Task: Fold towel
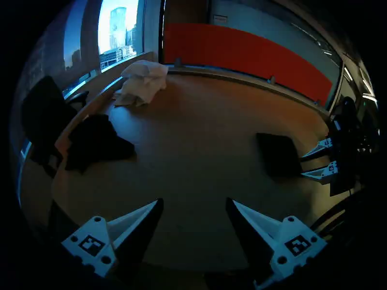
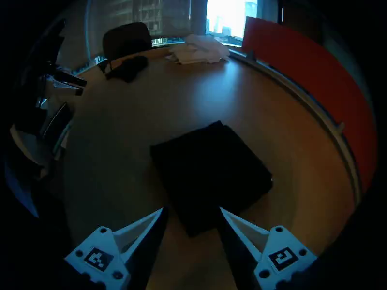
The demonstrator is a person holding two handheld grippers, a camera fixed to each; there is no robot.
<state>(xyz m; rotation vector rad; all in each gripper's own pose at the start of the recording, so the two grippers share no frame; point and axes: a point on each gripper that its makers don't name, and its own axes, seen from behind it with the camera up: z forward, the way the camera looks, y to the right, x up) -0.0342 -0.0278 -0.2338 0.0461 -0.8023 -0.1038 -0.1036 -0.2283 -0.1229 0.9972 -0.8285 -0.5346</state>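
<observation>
A folded black towel (image 2: pixel 210 169) lies flat on the wooden table (image 2: pixel 145 111). My right gripper (image 2: pixel 191 215) is open, its fingertips either side of the towel's near corner without pressing on it. The left gripper view shows the same towel (image 1: pixel 278 153) at the right, with the right gripper (image 1: pixel 317 158) open just beside its edge. My left gripper (image 1: pixel 193 208) is open over bare table (image 1: pixel 193 145), with nothing between its fingers. A crumpled black cloth (image 1: pixel 96 140) lies to its left.
A heap of white towels (image 1: pixel 142 82) sits at the table's far edge near the window; it appears again as white towels (image 2: pixel 200 50). A dark office chair (image 1: pixel 43 121) stands at the left rim. A red partition (image 1: pixel 251 53) runs behind the table.
</observation>
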